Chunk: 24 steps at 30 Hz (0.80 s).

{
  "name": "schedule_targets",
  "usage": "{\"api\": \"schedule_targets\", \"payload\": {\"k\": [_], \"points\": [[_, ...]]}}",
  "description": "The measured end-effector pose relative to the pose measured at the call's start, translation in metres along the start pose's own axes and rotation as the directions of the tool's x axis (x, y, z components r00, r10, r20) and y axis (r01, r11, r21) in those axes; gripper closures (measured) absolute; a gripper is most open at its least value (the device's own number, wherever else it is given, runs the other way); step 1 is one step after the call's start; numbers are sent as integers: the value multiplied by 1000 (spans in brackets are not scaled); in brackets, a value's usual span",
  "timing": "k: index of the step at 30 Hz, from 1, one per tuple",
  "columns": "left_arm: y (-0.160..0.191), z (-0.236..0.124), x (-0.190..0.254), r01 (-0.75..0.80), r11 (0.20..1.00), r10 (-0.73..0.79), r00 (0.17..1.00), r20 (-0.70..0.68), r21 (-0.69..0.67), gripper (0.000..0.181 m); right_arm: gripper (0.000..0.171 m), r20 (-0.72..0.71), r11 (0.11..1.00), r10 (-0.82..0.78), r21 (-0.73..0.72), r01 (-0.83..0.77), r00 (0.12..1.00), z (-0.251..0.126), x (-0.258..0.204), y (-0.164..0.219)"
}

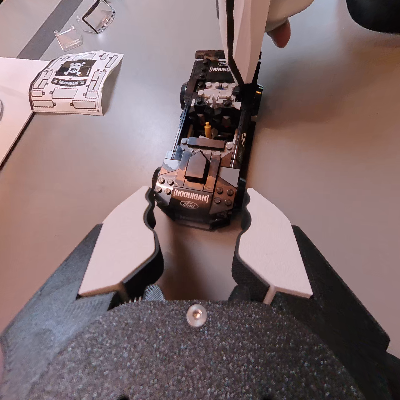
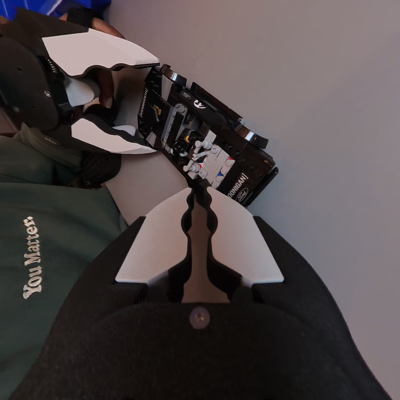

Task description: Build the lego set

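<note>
Stickers come first at the far left of the left wrist view: a curled sticker sheet lies on the grey desk, its left edge over a pale booklet or sheet at the frame edge. Beyond it, far left, sit two clear windscreen pieces, loose and not yet fitted.

Moving right, the black lego car stands on the desk near the middle, nose toward the camera, roof off so the cockpit and a grey engine block at the rear show. The left tool is released, its jaws spread wide on either side of the car's nose; the pads look very close to the front corners, but I cannot tell whether they touch.

Further right, the right tool comes down from above onto the right rear of the car. In the right wrist view its jaws are nearly together, clenched on what looks like a small black piece at the edge of the engine bay; I cannot tell whether that piece is loose or already seated.

Judging by this, the step in hand is fitting a small part at the rear while the left tool steadies the body. Next would call for a straight downward press, with the left tool closing on the nose to stop it sliding.
</note>
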<state>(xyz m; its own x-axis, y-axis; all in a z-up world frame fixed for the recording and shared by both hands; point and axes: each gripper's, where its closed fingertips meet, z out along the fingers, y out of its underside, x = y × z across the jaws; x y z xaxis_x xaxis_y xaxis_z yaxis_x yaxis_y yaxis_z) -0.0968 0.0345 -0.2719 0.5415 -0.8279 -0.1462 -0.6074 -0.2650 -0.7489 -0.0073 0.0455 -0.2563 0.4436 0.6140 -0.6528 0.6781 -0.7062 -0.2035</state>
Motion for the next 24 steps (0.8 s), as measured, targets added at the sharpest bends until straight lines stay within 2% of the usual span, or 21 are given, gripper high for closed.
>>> {"api": "schedule_targets", "payload": {"k": [5, 11, 19, 24], "points": [[0, 0, 0, -1, 1000, 1, 1000, 0, 0, 103, 163, -89, 985, -170, -24, 168, 981, -4, 2, 1], [0, 0, 0, -1, 1000, 1, 1000, -1, 1, 104, 162, -220, 889, -456, -66, 453, 862, -4, -1, -5], [0, 0, 0, -2, 1000, 2, 1000, -1, 2, 104, 158, -237, 870, -493, -123, 477, 837, 1, 2, -6], [0, 0, -1, -2, 1000, 2, 1000, -3, 4, 104, 163, -217, 869, -494, -146, 472, 842, 5, 3, -4]]}}
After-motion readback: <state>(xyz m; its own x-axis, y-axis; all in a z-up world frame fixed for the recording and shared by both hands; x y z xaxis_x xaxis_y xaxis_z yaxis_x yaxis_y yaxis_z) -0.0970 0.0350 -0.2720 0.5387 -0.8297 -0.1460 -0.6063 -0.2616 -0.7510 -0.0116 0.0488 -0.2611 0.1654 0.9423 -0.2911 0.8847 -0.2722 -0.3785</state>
